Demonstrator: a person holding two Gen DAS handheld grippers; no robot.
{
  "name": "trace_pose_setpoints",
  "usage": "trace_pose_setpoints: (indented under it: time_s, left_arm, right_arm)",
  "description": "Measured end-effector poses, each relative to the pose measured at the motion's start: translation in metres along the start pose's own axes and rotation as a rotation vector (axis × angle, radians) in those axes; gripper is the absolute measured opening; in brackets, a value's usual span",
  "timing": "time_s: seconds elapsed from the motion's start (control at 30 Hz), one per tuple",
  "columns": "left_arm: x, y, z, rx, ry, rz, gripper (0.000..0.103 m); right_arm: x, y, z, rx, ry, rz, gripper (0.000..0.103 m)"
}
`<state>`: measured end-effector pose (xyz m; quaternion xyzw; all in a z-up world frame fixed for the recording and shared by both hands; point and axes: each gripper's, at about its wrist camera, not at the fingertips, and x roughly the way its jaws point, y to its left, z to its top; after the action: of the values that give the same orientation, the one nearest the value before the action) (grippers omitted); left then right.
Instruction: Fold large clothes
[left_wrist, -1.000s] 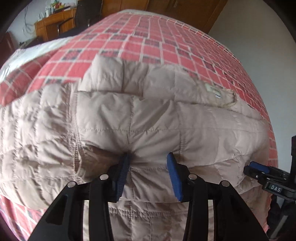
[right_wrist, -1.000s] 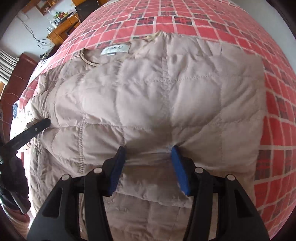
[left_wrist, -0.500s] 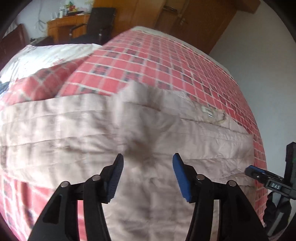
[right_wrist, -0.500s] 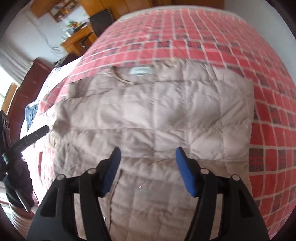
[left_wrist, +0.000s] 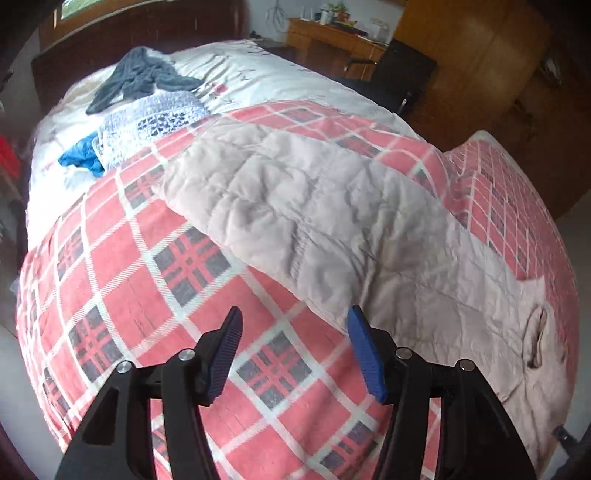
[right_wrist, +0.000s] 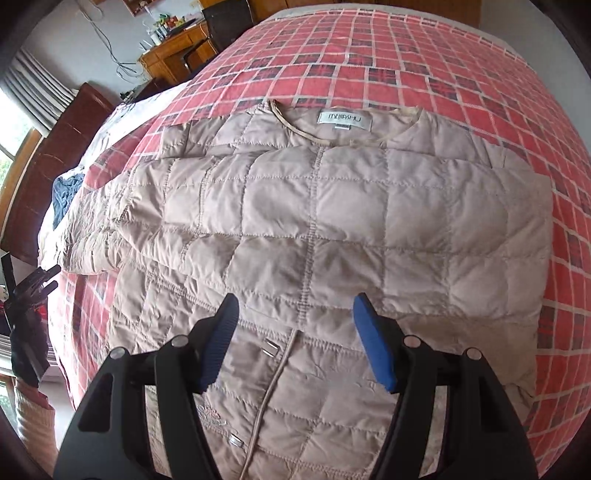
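Hovering with jaws wide and empty, the right gripper (right_wrist: 295, 343) sits above the beige quilted down jacket (right_wrist: 332, 221) filling the frame's centre on the red plaid blanket (right_wrist: 406, 44). The left gripper (left_wrist: 293, 354), equally wide and empty, hangs over blanket at lower centre, the jacket's sleeve (left_wrist: 295, 199) stretching toward upper left.

The left gripper (left_wrist: 293, 354) hangs with its jaws spread wide, blue pads (left_wrist: 364, 354) facing each other across an empty gap, nothing touching either finger. The right gripper (right_wrist: 295, 339) is likewise spread wide and holds nothing, its pads (right_wrist: 373, 343) apart and tilted forward and down. At the far left edge of the right wrist view, the dark body of the left gripper shows, held off to that side.
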<state>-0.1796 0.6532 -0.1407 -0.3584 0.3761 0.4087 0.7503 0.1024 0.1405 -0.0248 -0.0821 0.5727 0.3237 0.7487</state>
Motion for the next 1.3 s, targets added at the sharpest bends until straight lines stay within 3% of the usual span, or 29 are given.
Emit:
trace_pose_setpoints:
  time_s: [0.07, 0.17, 0.27, 0.4, 0.57, 0.73, 0.93, 1.17, 1.3]
  left_arm:
    - [0.008, 0.011, 0.011, -0.076, -0.002, -0.078, 0.058]
    - [0.017, 0.019, 0.023, -0.144, -0.013, -0.125, 0.056]
    - [0.023, 0.024, 0.03, -0.2, -0.017, -0.145, 0.043]
    - [0.02, 0.044, 0.035, -0.264, -0.044, -0.147, 0.012]
    - [-0.007, 0.039, 0.038, -0.289, -0.156, -0.191, 0.004]
    - [-0.061, -0.009, 0.043, -0.16, -0.294, -0.255, 0.004]
    - [-0.108, -0.098, 0.031, 0.08, -0.358, -0.342, 0.004]
    - [-0.12, -0.219, -0.019, 0.377, -0.347, -0.422, 0.004]
    - [-0.104, -0.268, -0.054, 0.498, -0.289, -0.462, 0.004]
  right_arm:
    - [0.003, 0.001, 0.0, -0.004, 0.004, -0.001, 0.064]
    - [0.006, 0.001, -0.001, -0.006, 0.011, -0.018, 0.064]
    - [0.008, -0.003, -0.003, 0.003, 0.017, -0.025, 0.064]
    - [0.006, -0.01, -0.006, 0.012, 0.016, -0.044, 0.064]
    - [-0.001, -0.018, -0.008, 0.019, 0.008, -0.064, 0.064]
    - [-0.008, -0.026, -0.012, 0.019, -0.003, -0.088, 0.064]
    - [-0.019, -0.042, -0.016, 0.048, -0.023, -0.096, 0.064]
    - [-0.03, -0.064, -0.021, 0.101, -0.047, -0.096, 0.064]
    - [-0.036, -0.075, -0.024, 0.127, -0.054, -0.096, 0.064]
